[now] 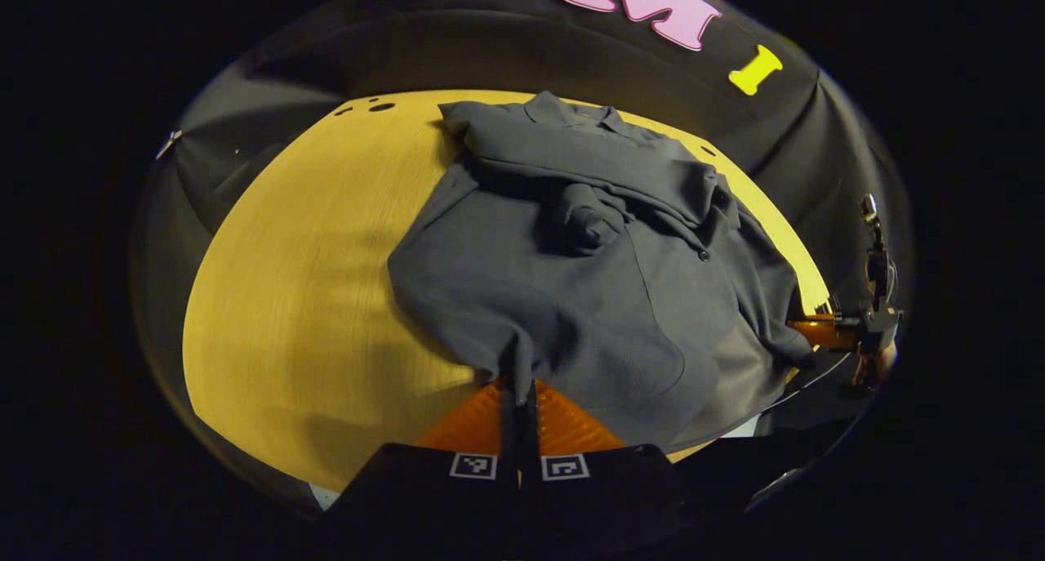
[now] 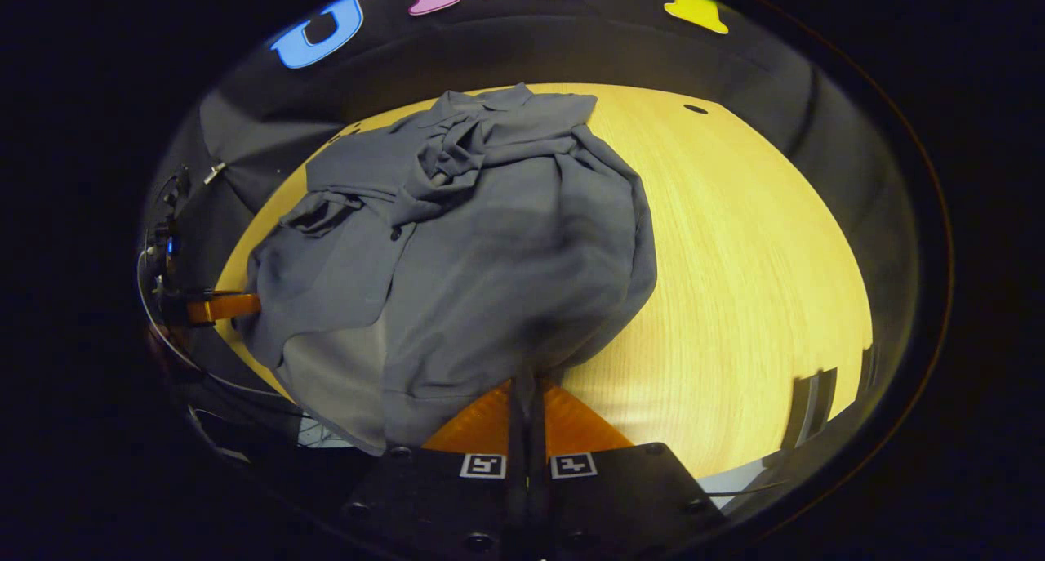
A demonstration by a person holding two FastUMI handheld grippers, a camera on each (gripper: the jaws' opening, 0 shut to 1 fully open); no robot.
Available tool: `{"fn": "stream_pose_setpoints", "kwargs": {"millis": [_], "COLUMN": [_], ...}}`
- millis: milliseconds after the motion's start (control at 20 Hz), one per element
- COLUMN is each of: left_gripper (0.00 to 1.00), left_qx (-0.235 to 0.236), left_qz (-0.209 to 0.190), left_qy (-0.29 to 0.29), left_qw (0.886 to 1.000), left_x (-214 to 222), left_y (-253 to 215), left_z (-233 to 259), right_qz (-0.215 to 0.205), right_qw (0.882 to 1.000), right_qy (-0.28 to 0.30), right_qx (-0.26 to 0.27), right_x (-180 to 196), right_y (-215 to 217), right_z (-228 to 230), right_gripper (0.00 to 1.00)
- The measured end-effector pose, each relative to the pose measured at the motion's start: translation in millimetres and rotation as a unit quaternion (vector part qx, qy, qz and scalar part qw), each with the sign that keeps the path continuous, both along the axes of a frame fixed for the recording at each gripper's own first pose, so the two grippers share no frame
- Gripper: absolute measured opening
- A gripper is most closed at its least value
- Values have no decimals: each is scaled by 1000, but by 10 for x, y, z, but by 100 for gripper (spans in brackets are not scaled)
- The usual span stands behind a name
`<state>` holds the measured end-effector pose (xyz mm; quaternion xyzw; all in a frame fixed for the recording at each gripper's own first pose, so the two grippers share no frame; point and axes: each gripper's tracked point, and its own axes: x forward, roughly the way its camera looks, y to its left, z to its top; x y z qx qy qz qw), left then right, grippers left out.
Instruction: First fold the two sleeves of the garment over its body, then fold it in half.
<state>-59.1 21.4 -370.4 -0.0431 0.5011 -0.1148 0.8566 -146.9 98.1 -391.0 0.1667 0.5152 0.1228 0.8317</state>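
In the left gripper view, the left gripper (image 1: 520,389) has its two fingers pressed together on the near edge of the grey shirt (image 1: 571,283). In the right gripper view, the right gripper (image 2: 526,385) pinches the shirt's near edge the same way. The shirt lies on the yellow wooden table (image 2: 735,259), lifted a little at the front. Farther back, both sleeves (image 1: 588,218) are folded across its body, near the collar (image 1: 571,112).
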Motion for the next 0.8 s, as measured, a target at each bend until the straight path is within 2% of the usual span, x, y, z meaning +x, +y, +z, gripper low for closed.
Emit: {"fn": "stream_pose_setpoints", "kwargs": {"millis": [50,100,150,300,450,800], "left_gripper": [6,2,6,5,6,5], "left_qx": [-11,-18,-20,-27,-53,-111], "left_qz": [16,28,34,40,63,93], "left_qy": [-2,-7,-12,-27,-52,-122], "left_qw": [1000,999,999,998,995,982], "left_x": [30,51,70,70,152,639], "left_y": [6,-8,-12,-9,-38,-134], "left_z": [55,104,152,324,627,1314], "right_qz": [-7,-15,-28,-72,-105,-144], "right_qw": [1000,1000,999,994,988,970], "right_qy": [-2,-9,-15,-37,-66,-146], "right_qx": [11,23,32,73,96,128], "right_x": [9,30,65,178,320,972], "right_y": [-5,-6,-14,-39,-134,-267], "right_z": [44,99,153,427,714,1352], "right_gripper": [5,5,5,5,5,5]}}
